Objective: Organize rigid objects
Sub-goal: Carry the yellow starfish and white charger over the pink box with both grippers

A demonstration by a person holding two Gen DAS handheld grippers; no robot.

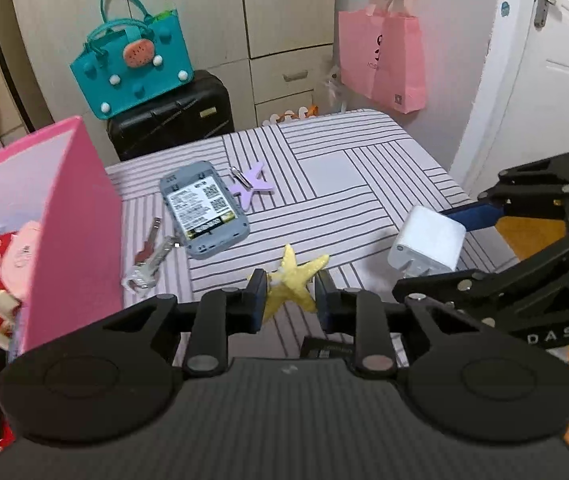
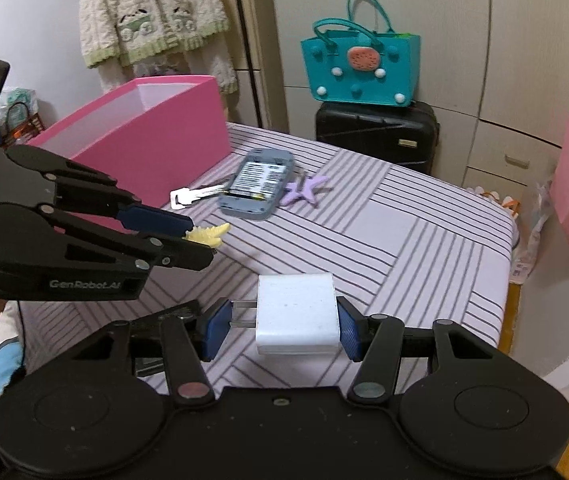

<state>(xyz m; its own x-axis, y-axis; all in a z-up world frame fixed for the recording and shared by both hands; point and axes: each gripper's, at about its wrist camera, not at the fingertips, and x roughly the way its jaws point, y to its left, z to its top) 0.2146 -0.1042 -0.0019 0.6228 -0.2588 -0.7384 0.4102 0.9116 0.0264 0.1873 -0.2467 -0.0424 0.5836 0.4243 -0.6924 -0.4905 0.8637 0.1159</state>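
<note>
In the left wrist view, the left claw (image 1: 290,294) sits at lower centre with its two pads clamped on a yellow starfish (image 1: 294,280), which hangs between them just above the striped worktop (image 1: 364,184). At the right edge of that frame the right claw (image 1: 436,240) grips a white charger (image 1: 428,246); in the right wrist view the same charger (image 2: 297,314) fills the lower centre, pinched between the blue pads, its metal prongs pointing toward the left pad. There the left claw (image 2: 204,240) reaches in from the left edge with the starfish (image 2: 206,235) at its tips. Toward the middle of the worktop lies a grey device (image 1: 203,210) with a label and codes facing up. Just to its right rests a lilac star-shaped piece (image 1: 254,188) with a small metal clip on it, and to the device's lower left lie some keys (image 1: 150,256). A pink box (image 1: 64,216) stands open at the left edge of the left wrist frame, with pale and red items showing inside. Behind the worktop, a teal bag (image 1: 136,64) sits on top of a black suitcase (image 1: 172,120), and a pink paper bag (image 1: 382,60) hangs at upper right.
</note>
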